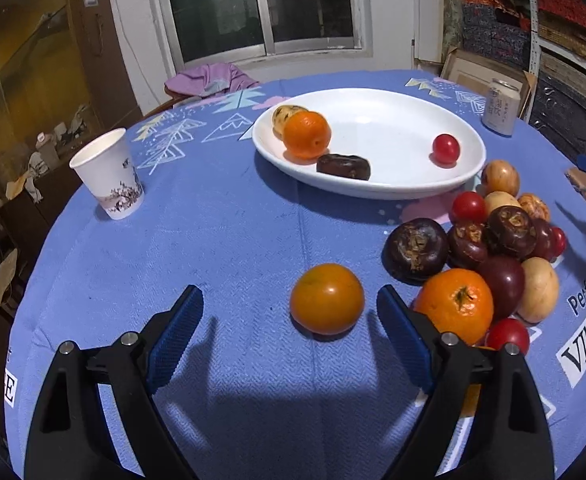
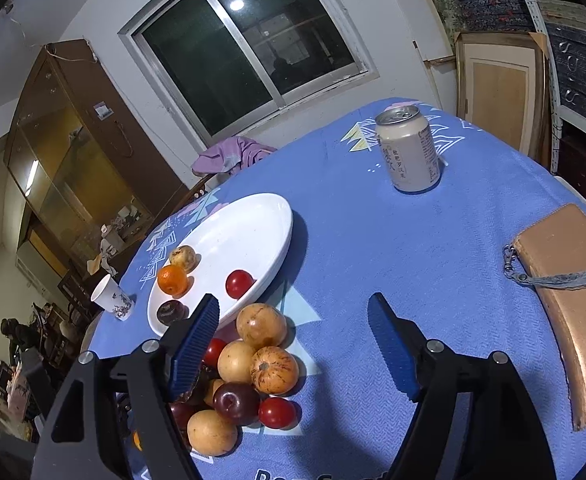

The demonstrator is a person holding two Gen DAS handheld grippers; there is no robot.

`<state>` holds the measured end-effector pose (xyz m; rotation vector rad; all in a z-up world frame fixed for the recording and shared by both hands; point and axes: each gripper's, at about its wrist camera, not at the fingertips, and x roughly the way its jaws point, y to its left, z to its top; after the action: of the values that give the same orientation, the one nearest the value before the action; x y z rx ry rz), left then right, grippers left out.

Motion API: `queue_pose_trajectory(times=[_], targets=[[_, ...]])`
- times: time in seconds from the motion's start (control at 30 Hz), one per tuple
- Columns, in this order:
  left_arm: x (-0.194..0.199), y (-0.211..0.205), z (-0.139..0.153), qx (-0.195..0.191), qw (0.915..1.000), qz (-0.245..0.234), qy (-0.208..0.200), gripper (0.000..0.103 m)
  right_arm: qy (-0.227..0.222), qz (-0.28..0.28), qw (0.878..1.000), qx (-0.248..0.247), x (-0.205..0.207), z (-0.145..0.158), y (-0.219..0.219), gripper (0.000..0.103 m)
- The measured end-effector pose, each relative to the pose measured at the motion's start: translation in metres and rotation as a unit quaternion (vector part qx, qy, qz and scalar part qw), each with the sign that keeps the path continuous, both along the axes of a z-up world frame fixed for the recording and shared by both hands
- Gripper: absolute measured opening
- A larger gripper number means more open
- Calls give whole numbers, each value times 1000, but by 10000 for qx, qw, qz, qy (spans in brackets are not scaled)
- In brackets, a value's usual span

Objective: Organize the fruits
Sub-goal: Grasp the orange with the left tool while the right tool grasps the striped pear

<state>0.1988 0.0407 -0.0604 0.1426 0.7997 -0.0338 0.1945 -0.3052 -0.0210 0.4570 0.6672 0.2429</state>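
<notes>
Left wrist view: left gripper [image 1: 289,312] nearest, fingers [image 1: 181,332] spread wide, nothing clamped. A lone orange [image 1: 327,299] is seen on the cloth just ahead of the gap, untouched. The right finger sits close to a second orange [image 1: 455,306] at the near edge of the fruit pile [image 1: 493,240]. Risk, as judged: if the fingers are advanced off-centre, that pile gets nudged and round fruit rolls toward the near-right rim. The lone orange could also be pushed away rather than captured, since it rolls freely on cloth. The white plate [image 1: 393,188] lies farther back, already holding an orange, a dark fruit, a yellowish one and a red one. A paper cup [image 1: 109,174] stands far left, a can [image 1: 500,107] far right.

Right wrist view: right gripper [image 2: 293,344] nearest, fingers [image 2: 393,352] apart, nothing held. The left finger overlaps the pile in view; contact cannot be told. Risk: closing here may catch several fruits at once or scatter them. A tan wallet [image 2: 573,300] lies right, well apart.

Surface: round, covered by a blue patterned cloth [image 1: 233,240]. Room: dark window [image 2: 245,48], wooden cabinet left, stacked fabrics right.
</notes>
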Motion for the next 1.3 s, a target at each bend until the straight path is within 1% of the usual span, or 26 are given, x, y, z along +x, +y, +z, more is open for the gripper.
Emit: queue_pose_trajectory(times=[0.03,0.1,0.13,0.2,0.23,0.27,0.3,0.33,0.37,0.43,0.47,0.53,0.67,0.73,0.8,0.9,0.97,1.07,1.17,1.2,1.23,1.3], targets=[[4,3,-2,-53,10000,33,76,86,-7,11,10000,-23,0,0,2,81],[9,9,-5,-204,9995,84,212,88,-41,5,10000,-68,-1,1,3,84],[9,11,-5,-244,9994,105,207,88,-47,-2,10000,-80,-1,1,3,84],[8,12,-2,-196,9996,158,96,86,-47,-12,10000,-73,0,2,3,84],[7,11,-1,-167,9997,143,47,82,-38,-16,10000,-66,0,2,2,84],[6,10,0,-181,9998,82,27,74,-24,-21,10000,-66,0,1,2,84],[6,8,1,-196,9998,-12,28,71,-14,-21,10000,-68,0,1,2,84],[6,5,1,-192,9998,-103,38,66,-5,-16,10000,-77,1,0,3,84],[5,2,0,-193,9996,-178,51,59,-4,-15,10000,-90,0,0,3,84],[5,-2,0,-210,9992,-333,79,54,-2,-3,9999,-109,0,0,4,84],[5,-2,-1,-216,9991,-364,90,49,3,5,9999,-117,0,-1,5,84],[8,-2,-3,-337,9982,-465,180,44,9,11,9999,-127,0,-1,6,84],[18,2,-9,-633,9959,-493,425,43,24,38,9998,-168,0,-2,8,84],[18,5,-9,-706,9956,-442,426,39,27,49,9998,-187,0,-2,8,84],[16,4,-7,-605,9968,-383,345,39,31,81,9997,-213,0,-2,9,84],[9,9,3,-384,9990,-204,37,39,79,261,9992,-285,-1,-3,13,84],[7,17,8,-412,9991,-44,-49,39,126,456,9980,-411,-1,-4,19,84],[9,26,8,-511,9986,133,-17,39,376,775,9947,-561,3,-12,30,82],[12,25,4,-487,9987,146,84,39,606,998,9917,-540,6,-22,37,74],[12,24,4,-473,9988,129,86,39,656,1048,9911,-493,7,-24,38,66],[12,22,4,-462,9988,108,83,39,708,1098,9905,-431,7,-26,38,60],[11,21,4,-445,9989,79,77,39,803,1145,9898,-268,9,-30,37,57]])
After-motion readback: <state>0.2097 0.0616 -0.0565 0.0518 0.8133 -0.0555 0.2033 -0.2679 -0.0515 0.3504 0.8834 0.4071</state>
